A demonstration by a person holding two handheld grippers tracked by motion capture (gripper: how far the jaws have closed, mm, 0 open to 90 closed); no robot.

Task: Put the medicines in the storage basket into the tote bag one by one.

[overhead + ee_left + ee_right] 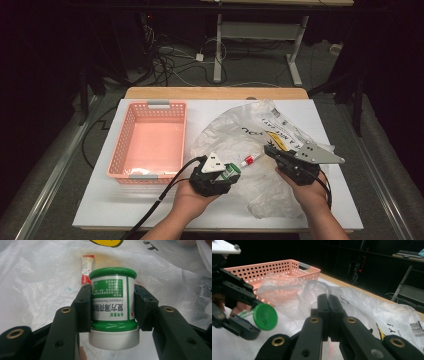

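Clearly left gripper (113, 306) clamps green jar (113, 302), right gripper (328, 301) jaws pressed together, red sachet (86, 268) half hidden

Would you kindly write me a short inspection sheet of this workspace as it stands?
Surface: white table top on a wooden table.
Job's things: green jar with white cap, clamped sideways; red-ended sachet on the plastic bag; pink basket, apparently holding nothing.
Clutter: nothing seen.
Grippers: left gripper shut on the jar; right gripper with jaws together, on the bag.
Cables: black cable trailing from the left gripper.
Surroundings: dark room, floor cables, a desk frame behind.
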